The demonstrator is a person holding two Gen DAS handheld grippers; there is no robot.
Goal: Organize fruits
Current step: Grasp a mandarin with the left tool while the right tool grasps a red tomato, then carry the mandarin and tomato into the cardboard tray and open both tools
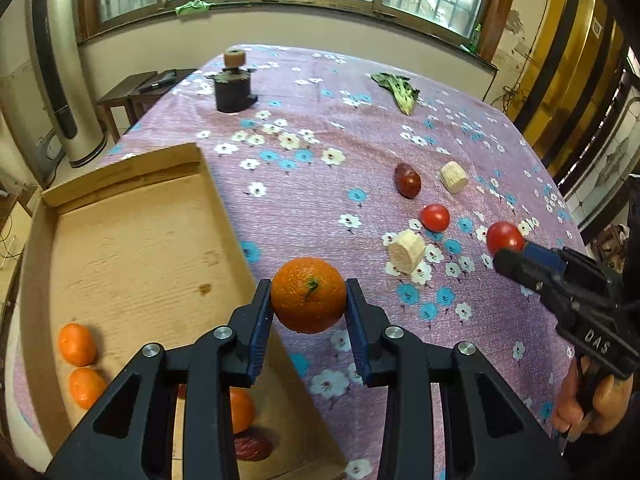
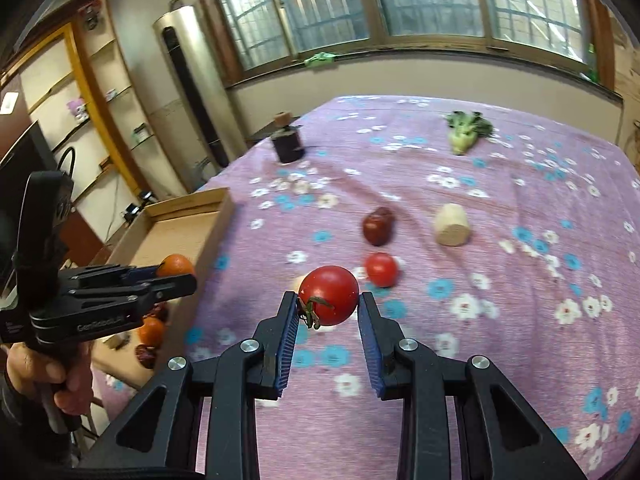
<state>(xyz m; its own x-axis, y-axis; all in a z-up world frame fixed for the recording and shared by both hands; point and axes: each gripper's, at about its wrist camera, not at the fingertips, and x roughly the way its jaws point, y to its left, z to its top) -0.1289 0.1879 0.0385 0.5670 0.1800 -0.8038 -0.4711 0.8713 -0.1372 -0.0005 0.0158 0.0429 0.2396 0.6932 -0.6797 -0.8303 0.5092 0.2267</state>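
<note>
Left gripper (image 1: 308, 300): jaws clamped on a round orange with green stem (image 1: 308, 294), held above the bench by the right edge of the shallow wooden tray (image 1: 132, 216). Tray holds three small oranges (image 1: 77, 344) and a dark red date (image 1: 252, 446). Right gripper (image 2: 329, 304): jaws gripping a red cherry tomato (image 2: 329, 295) clear of the purple floral cloth (image 2: 500, 360). Beyond: a second tomato (image 2: 382, 269), a dark red fruit (image 2: 378, 226), a pale cylinder (image 2: 452, 225), then a leafy green vegetable (image 2: 466, 130).

Orange (image 1: 308, 295) orange, tomato (image 2: 329, 295) red, tablecloth (image 1: 320, 184) purple floral.
</note>
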